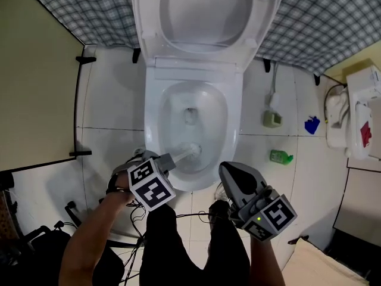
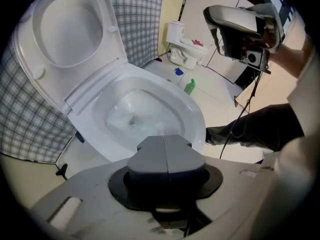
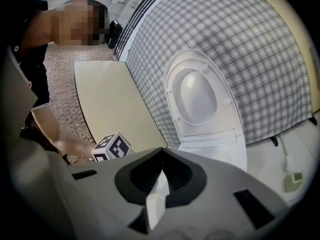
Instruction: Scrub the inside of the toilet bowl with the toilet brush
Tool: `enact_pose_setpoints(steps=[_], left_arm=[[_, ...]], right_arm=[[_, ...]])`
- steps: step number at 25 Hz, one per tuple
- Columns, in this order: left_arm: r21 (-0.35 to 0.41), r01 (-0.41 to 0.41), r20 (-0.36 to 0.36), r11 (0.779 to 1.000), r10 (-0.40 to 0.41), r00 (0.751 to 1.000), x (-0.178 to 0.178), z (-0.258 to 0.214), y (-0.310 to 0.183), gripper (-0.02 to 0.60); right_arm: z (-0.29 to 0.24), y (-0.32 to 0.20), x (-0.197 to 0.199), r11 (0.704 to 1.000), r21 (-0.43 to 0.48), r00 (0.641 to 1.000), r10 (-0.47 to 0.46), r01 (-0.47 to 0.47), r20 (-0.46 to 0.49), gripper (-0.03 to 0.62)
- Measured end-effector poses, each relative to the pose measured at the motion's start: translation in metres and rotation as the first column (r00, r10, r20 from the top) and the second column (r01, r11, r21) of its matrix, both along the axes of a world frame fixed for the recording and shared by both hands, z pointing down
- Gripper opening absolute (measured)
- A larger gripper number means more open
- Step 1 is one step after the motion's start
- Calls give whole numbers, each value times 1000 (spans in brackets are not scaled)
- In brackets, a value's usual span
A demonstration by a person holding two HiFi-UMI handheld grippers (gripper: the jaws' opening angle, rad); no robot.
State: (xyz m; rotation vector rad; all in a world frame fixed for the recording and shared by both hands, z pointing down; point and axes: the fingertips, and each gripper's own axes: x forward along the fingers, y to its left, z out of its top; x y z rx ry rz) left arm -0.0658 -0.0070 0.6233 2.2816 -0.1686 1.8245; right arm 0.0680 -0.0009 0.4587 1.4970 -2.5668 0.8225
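Scrubbing the front of the basin: your left gripper (image 1: 168,159) has its jaws partway closed round the handle of the toilet brush (image 1: 189,153). The brush's pale head lies low inside the toilet bowl (image 1: 233,119), near the front wall and short of the drain opening (image 1: 190,115). To do this step well, clamp firmly so the handle cannot roll, press the bristles against the porcelain, and sweep in overlapping arcs from the front up under the rim and round to the back. Your right gripper (image 1: 231,174) hangs just outside the bowl's front edge, jaws together and empty; hold it clear of the stroke. Hidden: the left gripper view shows only the jaw blocks meeting, so the handle and bristles are out of sight beyond them. From the head view the brush head is small and pale against wet porcelain, and whether it touches the wall cannot be told.
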Motion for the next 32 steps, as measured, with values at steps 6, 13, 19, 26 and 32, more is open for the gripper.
enact_pose_setpoints(steps=[6,13,19,26,32], left_arm=[[-15,125,-49,992,-125,991,28,18,-20,166],[41,191,-61,981,-188,980,50,39,-39,165],[89,200,-22,976,-199,980,61,61,-57,164],[101,229,1,968,-230,973,77,84,-78,166],[100,275,2,956,-277,961,83,104,-100,166]], right_arm=[[-2,-7,21,1000,4,1000,8,-8,-6,0],[2,-22,38,1000,9,1000,-1,1,-14,0],[11,-35,45,1000,4,1000,-11,11,-15,0],[23,-47,54,1000,-4,1000,-10,10,-7,0],[28,-54,63,1000,-1,1000,0,0,-6,0]])
